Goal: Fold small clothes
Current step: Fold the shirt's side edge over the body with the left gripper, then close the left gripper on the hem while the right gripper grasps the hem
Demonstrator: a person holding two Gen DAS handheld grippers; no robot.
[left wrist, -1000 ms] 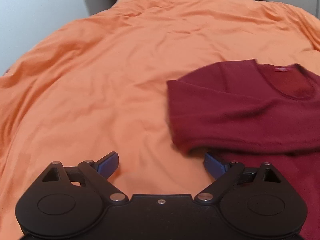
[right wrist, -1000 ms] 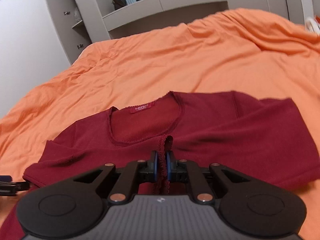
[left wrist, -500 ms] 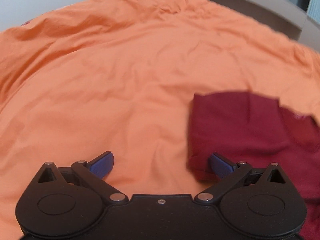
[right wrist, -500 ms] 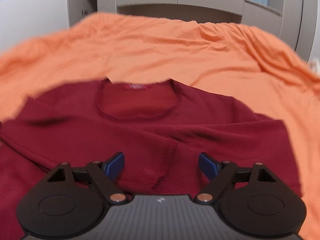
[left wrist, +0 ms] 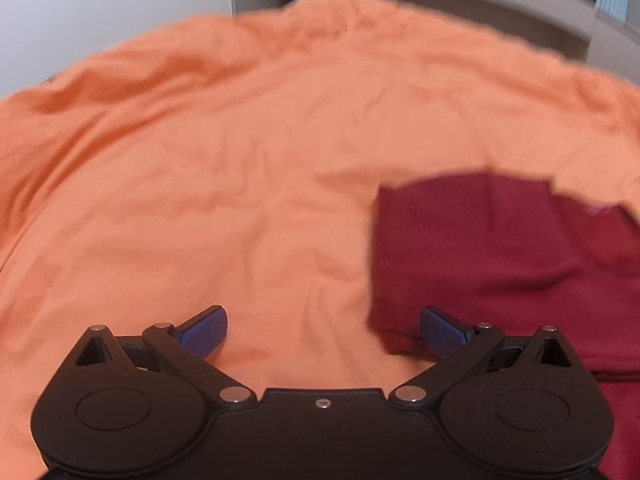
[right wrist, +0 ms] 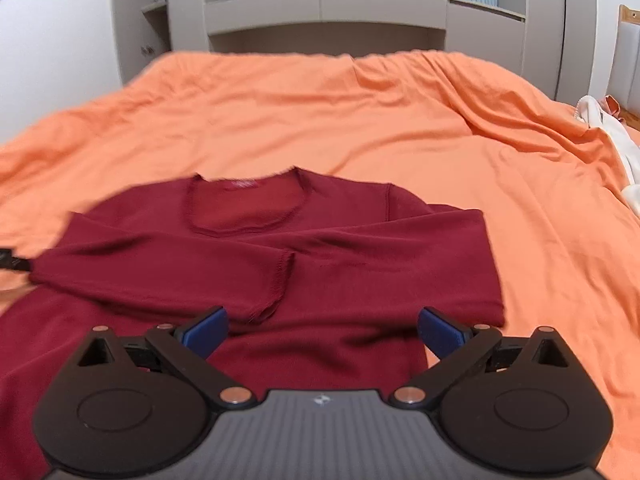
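A dark red long-sleeved top lies flat on the orange bedspread, neckline away from me, both sleeves folded across the chest. One sleeve's cuff lies loose at the middle. My right gripper hovers just above it; its jaws are opening, with nothing pressed between the pads. In the left wrist view the top's folded left edge is at the right. My left gripper stands open over the bedspread, its right finger above that edge. It holds nothing.
A grey headboard unit with shelves stands behind the bed. A white cloth lies at the bed's right edge. Wrinkled orange bedspread stretches all round the top. The left gripper's dark tip shows at the left edge of the right wrist view.
My right gripper let go of the sleeve cuff, opened wide and drew back and up. The cuff now lies on the chest. My left gripper stayed open and rolled slightly.
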